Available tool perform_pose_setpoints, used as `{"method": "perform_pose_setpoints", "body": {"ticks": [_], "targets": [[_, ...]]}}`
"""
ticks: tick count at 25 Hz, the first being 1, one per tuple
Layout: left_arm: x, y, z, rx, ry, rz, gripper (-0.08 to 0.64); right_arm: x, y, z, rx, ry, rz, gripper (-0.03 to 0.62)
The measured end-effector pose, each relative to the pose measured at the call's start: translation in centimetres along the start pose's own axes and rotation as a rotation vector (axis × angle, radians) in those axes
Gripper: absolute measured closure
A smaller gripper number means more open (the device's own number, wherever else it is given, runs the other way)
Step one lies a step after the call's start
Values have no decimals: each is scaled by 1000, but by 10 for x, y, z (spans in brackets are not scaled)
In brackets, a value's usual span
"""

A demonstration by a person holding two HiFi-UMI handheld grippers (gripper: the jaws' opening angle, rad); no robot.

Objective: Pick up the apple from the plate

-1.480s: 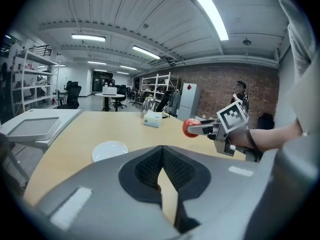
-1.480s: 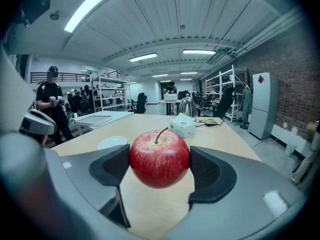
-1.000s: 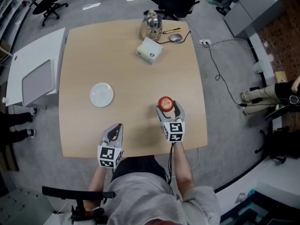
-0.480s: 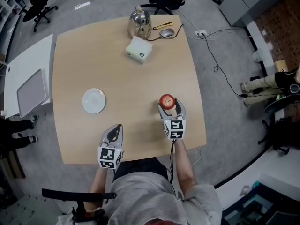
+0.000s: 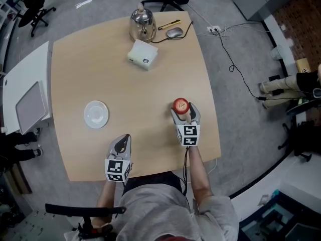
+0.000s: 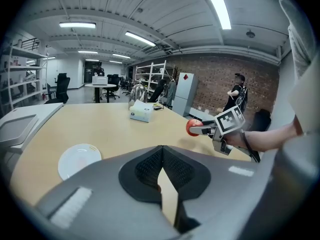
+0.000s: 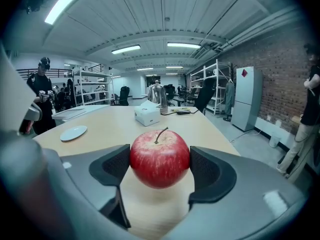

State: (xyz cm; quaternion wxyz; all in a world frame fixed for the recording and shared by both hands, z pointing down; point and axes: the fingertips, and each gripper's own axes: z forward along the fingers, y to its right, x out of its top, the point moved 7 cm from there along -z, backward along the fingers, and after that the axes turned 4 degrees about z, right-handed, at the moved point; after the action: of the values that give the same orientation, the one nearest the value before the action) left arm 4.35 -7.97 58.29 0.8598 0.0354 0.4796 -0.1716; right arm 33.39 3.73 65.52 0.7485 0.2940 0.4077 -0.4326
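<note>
Red apple (image 7: 159, 158) is clamped between the right tongs (image 5: 183, 112), off the surface (image 5: 125, 79), well right of the plate (image 5: 96, 114). Left tongs (image 6: 161, 156), closed on nothing, hover near the plate.

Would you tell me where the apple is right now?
The apple sits clamped in the right gripper, held above the right side of the table in the head view, well right of the white plate.
</note>
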Motion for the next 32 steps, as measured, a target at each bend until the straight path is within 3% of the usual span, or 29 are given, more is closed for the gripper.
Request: {"method": "perform_pose_setpoints", "body": {"ticks": [19,32], "targets": [[7,-3,57,-28,-64,-2,540,-13,48,50,-36,-49,40,213],[12,-3,65,-35,-74,4,540,-17,53,53,-26,-36,56,210]]}}
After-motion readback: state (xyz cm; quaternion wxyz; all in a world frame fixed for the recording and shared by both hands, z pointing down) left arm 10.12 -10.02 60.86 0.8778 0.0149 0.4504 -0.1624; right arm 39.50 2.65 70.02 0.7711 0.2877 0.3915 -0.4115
